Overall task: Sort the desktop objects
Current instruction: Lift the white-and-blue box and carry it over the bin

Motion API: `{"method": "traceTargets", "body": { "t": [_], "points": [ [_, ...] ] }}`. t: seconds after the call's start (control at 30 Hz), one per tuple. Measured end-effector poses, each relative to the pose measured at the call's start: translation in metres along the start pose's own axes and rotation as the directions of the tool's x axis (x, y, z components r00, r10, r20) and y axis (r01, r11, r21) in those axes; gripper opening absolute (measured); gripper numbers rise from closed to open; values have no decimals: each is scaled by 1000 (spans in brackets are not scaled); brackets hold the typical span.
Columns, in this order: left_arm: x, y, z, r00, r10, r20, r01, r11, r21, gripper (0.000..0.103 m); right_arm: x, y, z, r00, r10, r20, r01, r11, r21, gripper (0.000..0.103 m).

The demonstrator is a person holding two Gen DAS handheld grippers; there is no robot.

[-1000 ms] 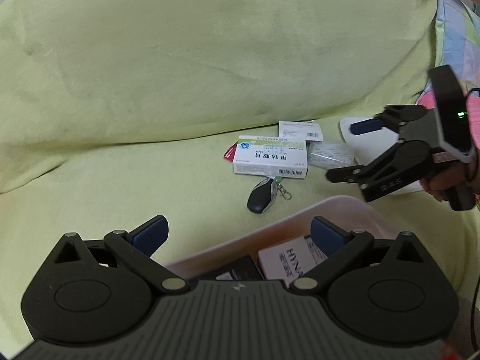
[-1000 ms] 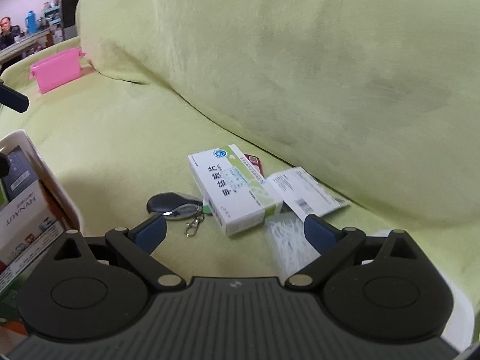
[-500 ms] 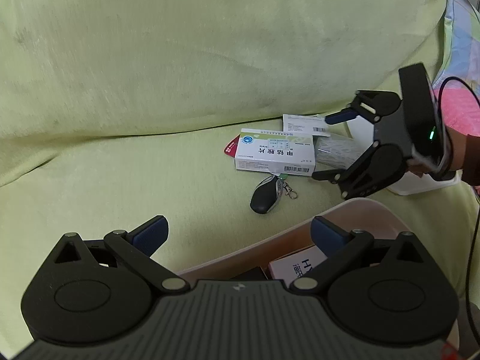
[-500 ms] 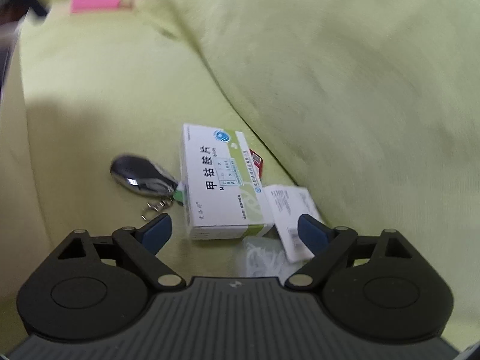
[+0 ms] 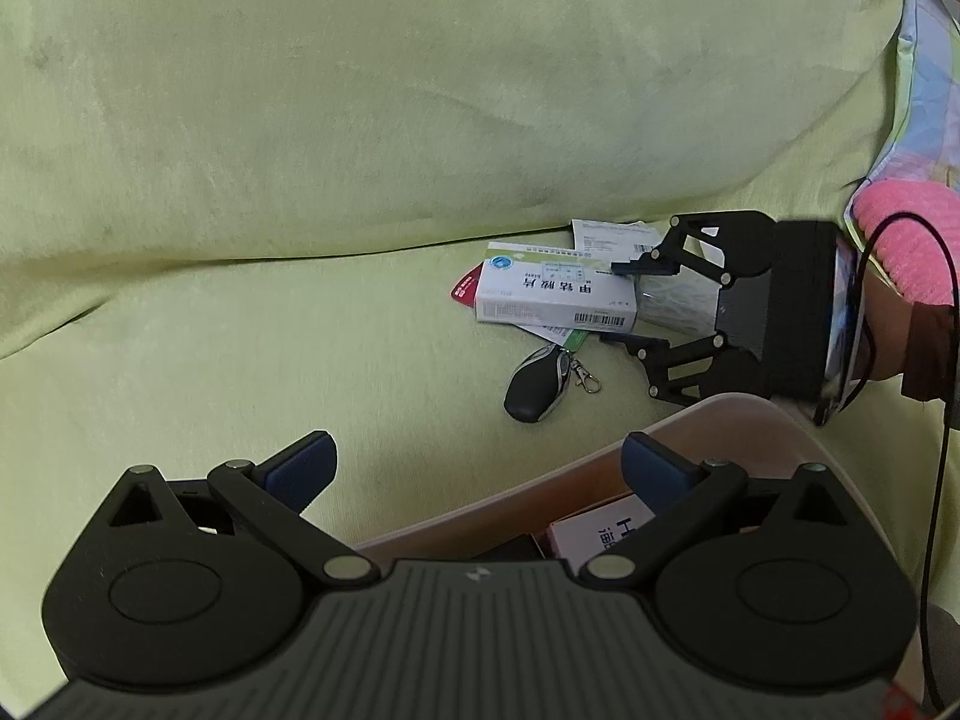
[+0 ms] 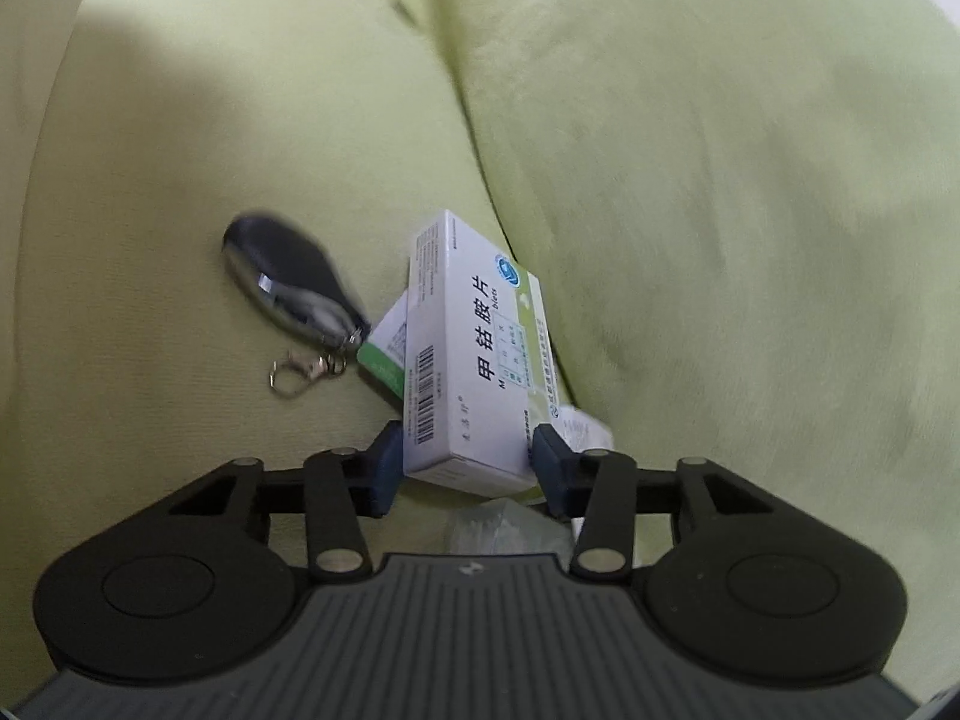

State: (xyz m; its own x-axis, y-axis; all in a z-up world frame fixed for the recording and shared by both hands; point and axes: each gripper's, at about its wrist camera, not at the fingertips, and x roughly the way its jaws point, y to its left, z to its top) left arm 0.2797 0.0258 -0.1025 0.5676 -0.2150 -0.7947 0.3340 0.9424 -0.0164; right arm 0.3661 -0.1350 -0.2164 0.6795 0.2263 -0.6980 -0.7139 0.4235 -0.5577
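White medicine box [image 6: 474, 360]. Lies flat on the yellow-green cover [image 5: 300, 180], near the fold where the seat meets the back. Sits with its near end between the two blue pads of the right gripper [image 6: 468, 465]. Half closed, with one pad against each long side of the box, so gripped but not lifted off the cover.

Under the box, a thin packet with a green edge [image 6: 384, 354]. Beside that, a black and silver key fob [image 6: 288, 282] with a small metal clip, just apart from the box. At the far end of the box, a red card [image 5: 465, 288] poking out. Behind the box, a white paper with a barcode [image 5: 606, 237]. Under the right gripper, a clear bag [image 5: 678, 300] with white bits inside.

Closer in, a pale pink bin [image 5: 750, 420]. Holds a pink and white box [image 5: 600, 531] and something black [image 5: 510, 546] next to it; hard to tell what the black thing is.

Left gripper [image 5: 474, 468]: spread wide, holding nothing, up above the near rim of the bin.

Behind the right gripper, a hand in a brown sleeve [image 5: 930, 354], reaching in from the side, level with the cover.
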Motion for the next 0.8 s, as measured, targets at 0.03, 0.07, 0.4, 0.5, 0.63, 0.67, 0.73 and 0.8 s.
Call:
{"method": "traceTargets", "body": {
  "t": [0.03, 0.07, 0.4, 0.5, 0.63, 0.67, 0.73, 0.8],
  "points": [
    [-1, 0, 0, 1000, 0, 0, 0, 1000, -1, 101, -4, -9, 1, 1000, 27, 5, -27, 997, 74, 38],
    [-1, 0, -1, 1000, 0, 1, 0, 1000, -3, 101, -8, -22, 1, 997, 70, 12, -71, 982, 177, 38],
    [-9, 4, -4, 1000, -6, 2, 6, 1000, -24, 101, -42, -90, -47, 912, 382, 148, -321, 444, 837, 34],
    [-10, 4, -5, 1000, -13, 0, 13, 1000, -24, 101, -48, -79, -50, 925, 374, 66, -258, 490, 833, 44],
    [-11, 0, -6, 1000, -24, -4, 24, 1000, -19, 101, -44, -71, -34, 944, 329, 16, -224, 607, 763, 54],
    [-11, -1, -6, 1000, -27, -5, 27, 1000, -17, 101, -44, -70, -28, 952, 305, 10, -212, 638, 740, 58],
    [-11, -2, -7, 1000, -31, -7, 31, 999, -15, 101, -38, -69, -14, 963, 269, -2, -191, 689, 699, 65],
    [-10, -3, -8, 999, -36, -14, 36, 999, -17, 101, -29, -69, -3, 963, 269, -7, -193, 711, 677, 64]
  ]
}}
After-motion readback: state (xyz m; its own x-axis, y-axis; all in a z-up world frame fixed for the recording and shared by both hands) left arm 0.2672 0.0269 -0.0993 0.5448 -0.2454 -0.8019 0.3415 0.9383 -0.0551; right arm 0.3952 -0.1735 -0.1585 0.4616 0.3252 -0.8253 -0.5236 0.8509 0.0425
